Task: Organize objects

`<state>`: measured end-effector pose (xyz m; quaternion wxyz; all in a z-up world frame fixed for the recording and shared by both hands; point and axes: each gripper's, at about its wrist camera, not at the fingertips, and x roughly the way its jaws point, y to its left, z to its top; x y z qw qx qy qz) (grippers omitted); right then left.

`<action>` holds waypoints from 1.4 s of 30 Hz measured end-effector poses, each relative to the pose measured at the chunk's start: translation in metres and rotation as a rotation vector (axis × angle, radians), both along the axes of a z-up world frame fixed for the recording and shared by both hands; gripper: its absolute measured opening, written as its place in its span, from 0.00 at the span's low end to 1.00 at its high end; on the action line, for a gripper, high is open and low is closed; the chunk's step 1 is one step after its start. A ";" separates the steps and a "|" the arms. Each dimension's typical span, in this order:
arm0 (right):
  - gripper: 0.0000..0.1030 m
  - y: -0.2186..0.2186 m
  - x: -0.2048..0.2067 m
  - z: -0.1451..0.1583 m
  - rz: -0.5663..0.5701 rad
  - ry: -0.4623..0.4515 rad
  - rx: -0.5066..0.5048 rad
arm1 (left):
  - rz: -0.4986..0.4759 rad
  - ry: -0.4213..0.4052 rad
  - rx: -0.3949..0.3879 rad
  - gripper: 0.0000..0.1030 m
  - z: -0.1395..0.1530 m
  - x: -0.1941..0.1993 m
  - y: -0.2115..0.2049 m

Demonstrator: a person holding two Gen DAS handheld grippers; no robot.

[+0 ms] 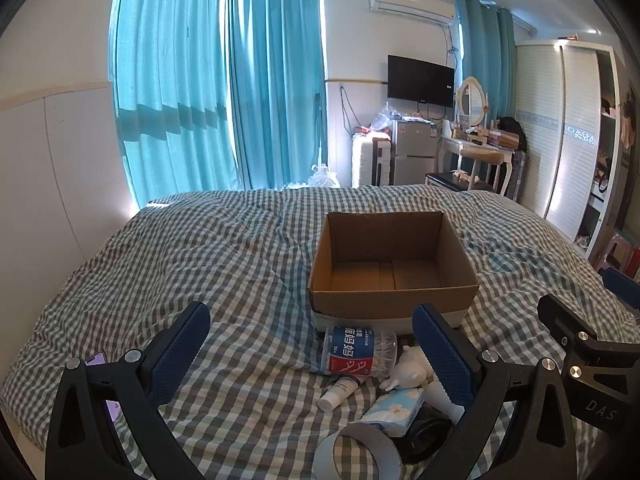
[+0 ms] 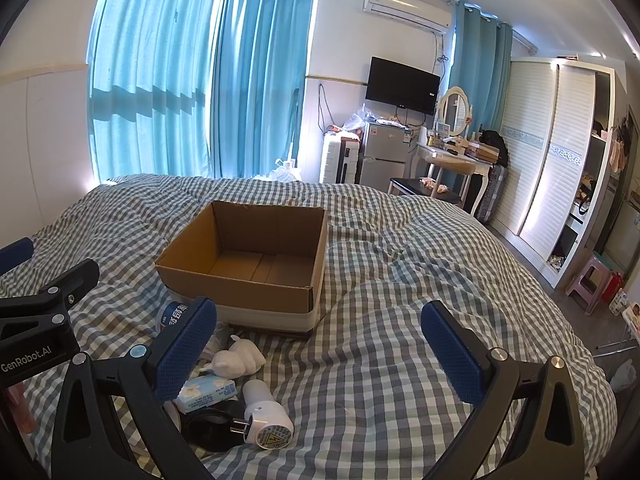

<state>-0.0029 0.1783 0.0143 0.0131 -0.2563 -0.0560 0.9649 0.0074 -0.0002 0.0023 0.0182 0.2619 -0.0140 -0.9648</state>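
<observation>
An empty cardboard box (image 1: 394,264) (image 2: 248,256) sits on the checked bedspread. In front of it lies a pile: a clear tub with a blue and red label (image 1: 358,350), a small white tube (image 1: 340,392), a white figurine (image 2: 238,360), a tissue pack (image 1: 396,410) (image 2: 210,392), a white plug adapter (image 2: 266,420), a black round lid (image 2: 212,428) and a tape roll (image 1: 356,452). My left gripper (image 1: 312,344) hovers open over the pile. My right gripper (image 2: 320,344) is open just right of the pile, holding nothing.
A phone (image 1: 106,384) lies on the bedspread (image 1: 200,260) at the left. Beyond the bed stand blue curtains (image 1: 224,92), a suitcase, a small fridge (image 1: 414,152), a dressing table and a white wardrobe (image 2: 548,168). A pink stool (image 2: 590,280) stands at the right.
</observation>
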 end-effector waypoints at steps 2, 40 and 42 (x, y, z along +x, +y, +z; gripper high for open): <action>1.00 0.000 0.000 0.000 0.001 0.000 0.000 | 0.000 -0.001 0.000 1.00 0.000 0.000 0.000; 1.00 -0.002 0.027 0.028 0.038 0.045 -0.001 | -0.008 0.031 -0.003 1.00 0.025 0.026 0.005; 1.00 -0.002 0.032 0.030 0.043 0.049 -0.003 | -0.009 0.021 -0.010 1.00 0.024 0.028 0.006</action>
